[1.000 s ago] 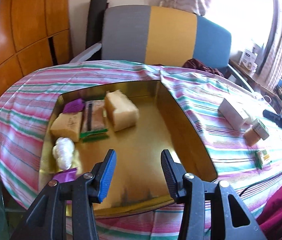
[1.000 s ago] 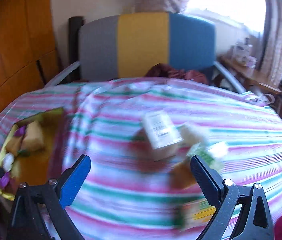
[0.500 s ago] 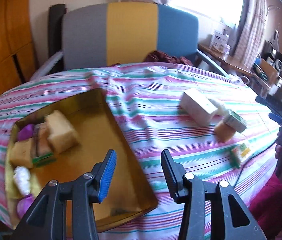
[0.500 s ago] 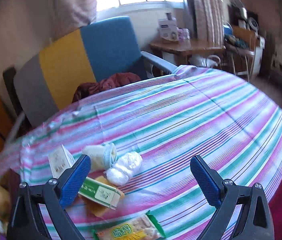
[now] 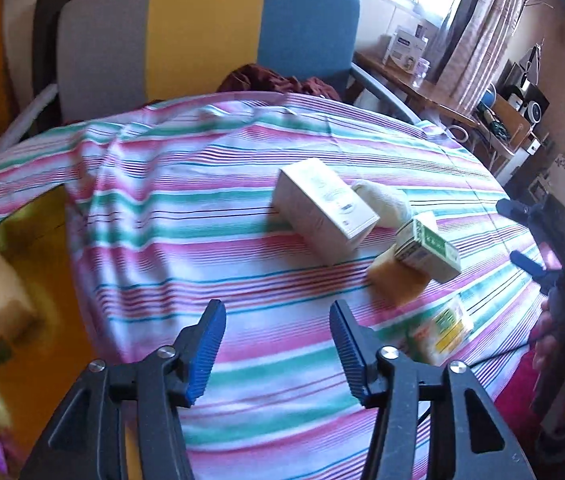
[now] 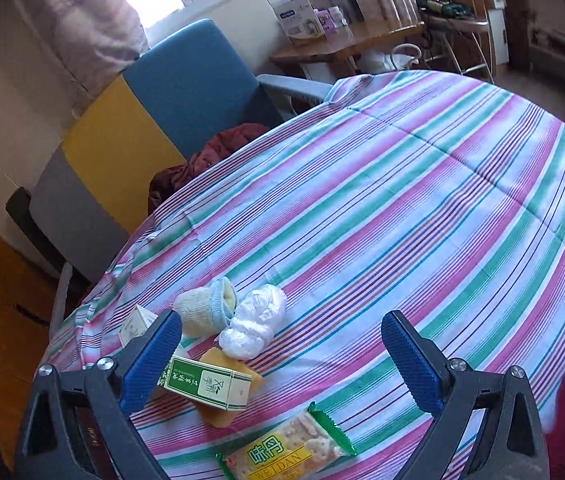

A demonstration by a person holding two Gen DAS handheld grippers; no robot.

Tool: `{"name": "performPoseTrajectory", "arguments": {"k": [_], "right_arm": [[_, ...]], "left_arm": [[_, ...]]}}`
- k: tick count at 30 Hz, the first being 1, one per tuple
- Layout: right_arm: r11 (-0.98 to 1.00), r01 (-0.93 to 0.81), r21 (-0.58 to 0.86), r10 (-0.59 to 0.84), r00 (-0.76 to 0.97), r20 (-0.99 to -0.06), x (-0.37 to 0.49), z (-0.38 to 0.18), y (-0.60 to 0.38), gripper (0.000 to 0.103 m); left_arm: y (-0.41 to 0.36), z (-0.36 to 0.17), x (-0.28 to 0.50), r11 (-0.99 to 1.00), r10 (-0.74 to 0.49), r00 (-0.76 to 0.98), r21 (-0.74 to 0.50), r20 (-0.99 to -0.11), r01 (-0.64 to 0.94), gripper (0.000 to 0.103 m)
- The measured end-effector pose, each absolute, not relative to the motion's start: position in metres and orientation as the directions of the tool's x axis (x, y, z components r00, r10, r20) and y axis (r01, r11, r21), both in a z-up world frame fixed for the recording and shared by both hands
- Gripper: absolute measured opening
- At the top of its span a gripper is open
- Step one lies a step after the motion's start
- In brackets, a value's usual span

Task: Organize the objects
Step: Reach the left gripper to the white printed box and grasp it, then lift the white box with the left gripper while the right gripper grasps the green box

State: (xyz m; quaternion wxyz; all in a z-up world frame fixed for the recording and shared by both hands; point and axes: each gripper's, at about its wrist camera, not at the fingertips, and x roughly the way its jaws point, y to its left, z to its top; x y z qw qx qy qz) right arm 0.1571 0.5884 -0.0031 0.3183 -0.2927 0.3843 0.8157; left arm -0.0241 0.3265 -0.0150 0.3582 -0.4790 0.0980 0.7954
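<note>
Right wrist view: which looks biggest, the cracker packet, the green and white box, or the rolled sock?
1. Cracker packet, though nearest the camera.
2. Green and white box, nearly as big, so unsure.
3. Rolled sock, smallest but farthest.

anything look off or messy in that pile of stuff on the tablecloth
Yes. The green-and-white carton lies tilted across the yellow sponge instead of flat on the striped tablecloth, and the cracker packet sits askew near the table edge. Nothing looks spilled or damaged.
</note>
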Motion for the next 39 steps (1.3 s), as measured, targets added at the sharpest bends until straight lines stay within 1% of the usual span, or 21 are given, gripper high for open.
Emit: {"name": "performPoseTrajectory", "arguments": {"k": [1, 3, 8, 12, 16, 20, 22, 25, 27, 29, 31, 34, 35, 39], "right_arm": [[-0.500, -0.744, 0.443, 0.287, -0.626, -0.725, 0.157, -0.004, 0.589, 0.101], [-0.495, -0.741, 0.454, 0.277, -0.629, -0.726, 0.157, -0.005, 0.589, 0.101], [-0.494, -0.727, 0.477, 0.256, -0.645, -0.720, 0.157, -0.005, 0.591, 0.101], [-0.499, -0.717, 0.486, 0.234, -0.652, -0.721, 0.154, -0.006, 0.591, 0.101], [-0.504, -0.704, 0.500, 0.216, -0.663, -0.717, 0.153, -0.006, 0.590, 0.101], [-0.505, -0.700, 0.504, 0.209, -0.666, -0.716, 0.152, -0.007, 0.590, 0.101], [-0.505, -0.701, 0.504, 0.207, -0.665, -0.718, 0.151, -0.008, 0.591, 0.102], [-0.506, -0.707, 0.493, 0.206, -0.655, -0.727, 0.149, -0.010, 0.592, 0.102], [-0.512, -0.707, 0.488, 0.200, -0.651, -0.733, 0.147, -0.012, 0.592, 0.102], [-0.520, -0.703, 0.485, 0.194, -0.651, -0.734, 0.144, -0.013, 0.591, 0.102], [-0.531, -0.701, 0.476, 0.196, -0.648, -0.736, 0.143, -0.013, 0.590, 0.102], [-0.543, -0.699, 0.466, 0.191, -0.643, -0.741, 0.140, -0.014, 0.588, 0.102], [-0.547, -0.698, 0.463, 0.188, -0.641, -0.744, 0.138, -0.015, 0.588, 0.102], [-0.583, -0.669, 0.461, 0.146, -0.644, -0.751, 0.129, -0.019, 0.582, 0.102]], "left_arm": [[0.335, -0.017, -0.028, -0.719, 0.482, -0.264, -0.205, -0.835, -0.665, 0.059], [0.348, -0.020, -0.035, -0.712, 0.495, -0.234, -0.236, -0.837, -0.661, 0.072], [0.383, -0.023, -0.050, -0.715, 0.508, -0.210, -0.273, -0.836, -0.644, 0.078], [0.413, -0.027, -0.061, -0.729, 0.496, -0.219, -0.265, -0.840, -0.631, 0.082], [0.441, -0.038, -0.082, -0.757, 0.464, -0.215, -0.259, -0.859, -0.600, 0.084], [0.462, -0.056, -0.101, -0.788, 0.424, -0.189, -0.257, -0.886, -0.560, 0.084], [0.469, -0.066, -0.108, -0.809, 0.380, -0.186, -0.228, -0.906, -0.542, 0.084], [0.471, -0.077, -0.113, -0.809, 0.358, -0.168, -0.215, -0.918, -0.547, 0.077], [0.462, -0.082, -0.112, -0.799, 0.385, -0.146, -0.250, -0.911, -0.547, 0.069], [0.449, -0.083, -0.108, -0.790, 0.409, -0.142, -0.272, -0.901, -0.550, 0.063], [0.437, -0.081, -0.102, -0.773, 0.423, -0.148, -0.271, -0.894, -0.574, 0.062], [0.417, -0.077, -0.085, -0.752, 0.423, -0.180, -0.233, -0.888, -0.617, 0.059], [0.409, -0.076, -0.078, -0.746, 0.420, -0.186, -0.221, -0.888, -0.628, 0.052], [0.380, -0.073, -0.053, -0.734, 0.420, -0.206, -0.198, -0.884, -0.650, 0.052]]}}
